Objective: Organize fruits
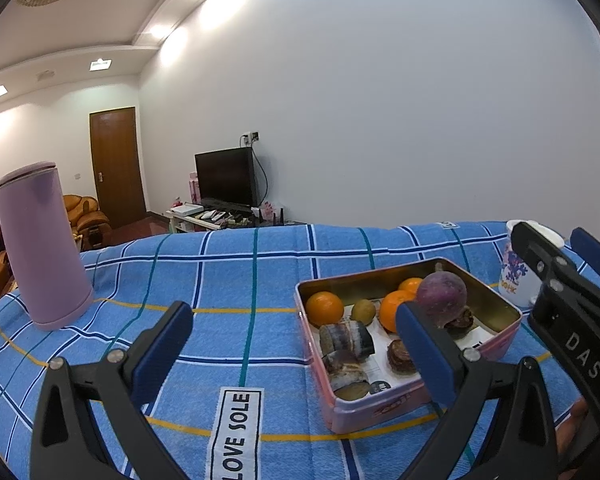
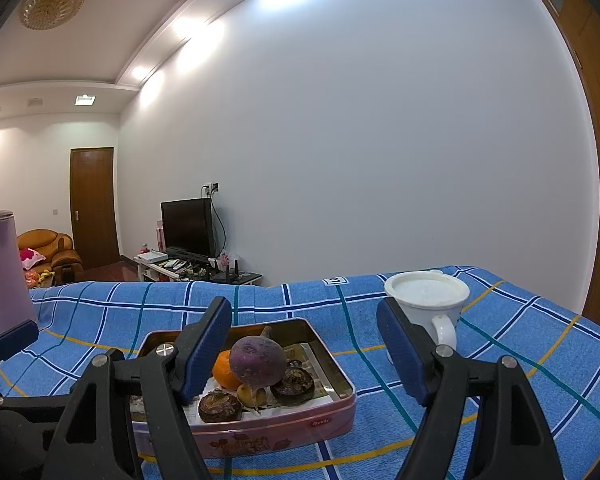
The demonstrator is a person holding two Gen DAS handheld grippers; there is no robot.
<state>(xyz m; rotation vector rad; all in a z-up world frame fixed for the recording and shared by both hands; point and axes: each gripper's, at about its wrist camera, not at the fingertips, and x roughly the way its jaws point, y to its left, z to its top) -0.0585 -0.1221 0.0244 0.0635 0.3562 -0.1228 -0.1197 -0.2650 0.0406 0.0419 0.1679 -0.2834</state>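
A pink tin box [image 1: 384,412] stands on the blue plaid cloth; it also shows in the right wrist view [image 2: 284,432]. In it lie oranges [image 1: 325,308], a purple round root [image 1: 442,298] [image 2: 258,361], a small green fruit [image 1: 363,310], dark water chestnuts [image 2: 219,406] and cut banded pieces [image 1: 346,338]. My left gripper [image 1: 296,352] is open and empty, its right finger over the tin's near side. My right gripper [image 2: 304,354] is open and empty, hovering just above the tin's near edge. The right gripper also shows at the right of the left wrist view [image 1: 556,252].
A tall lilac flask [image 1: 42,246] stands on the cloth at far left. A white mug [image 2: 426,306] with a white lid stands right of the tin. The cloth [image 1: 236,280] drops off at its far edge. A TV stand, door and sofa are beyond.
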